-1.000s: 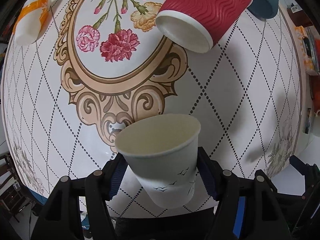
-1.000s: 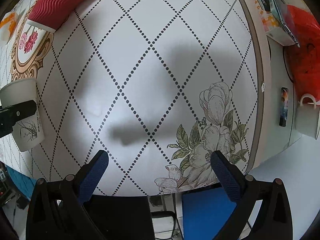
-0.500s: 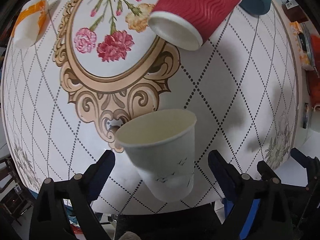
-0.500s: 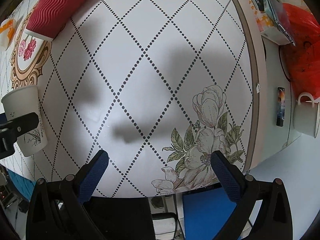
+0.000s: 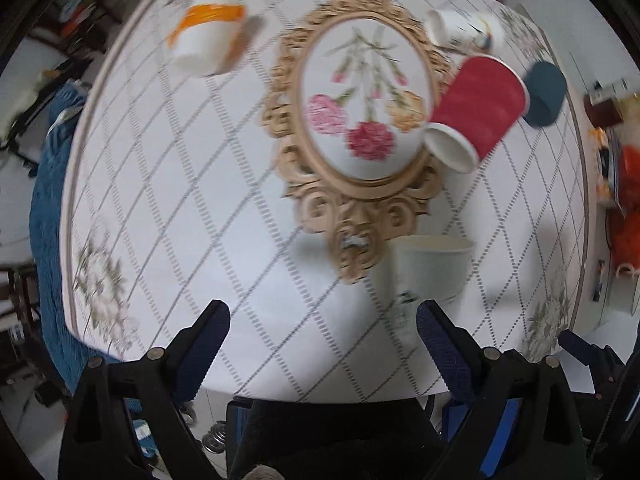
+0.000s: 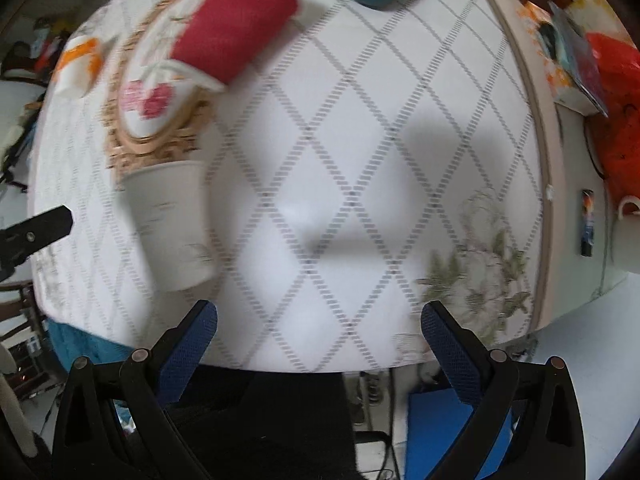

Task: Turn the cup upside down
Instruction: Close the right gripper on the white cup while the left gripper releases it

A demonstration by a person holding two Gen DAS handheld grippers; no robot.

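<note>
left wrist view is smeared with motion blur, so the print low on the pale paper cup (image 5: 434,268) cannot be read and the dotted diamond lines of the white patterned tablecloth (image 5: 200,200) run into streaks. the cup stands upright, mouth up, on the cloth just below the gold floral frame motif (image 5: 360,128), ahead of the left gripper (image 5: 322,328) and off to its right side, touching neither finger. the left gripper's blue-padded fingers (image 5: 202,344) stand wide apart with nothing between them, held above the near table edge and looking down at the cloth.

the red ribbed paper cup (image 5: 474,110) lies on its side with its white mouth towards the camera; a dark teal round object (image 5: 544,94) sits just beside its base. an orange-and-white cup (image 5: 208,38) at far left is too blurred to detail.

right wrist view is also blurred. the right gripper (image 6: 318,340) is spread open and empty over bare cloth, the pale cup (image 6: 170,228) to its left. the left gripper's black tip (image 6: 38,226) pokes in at the left edge, clear of the cup.
</note>
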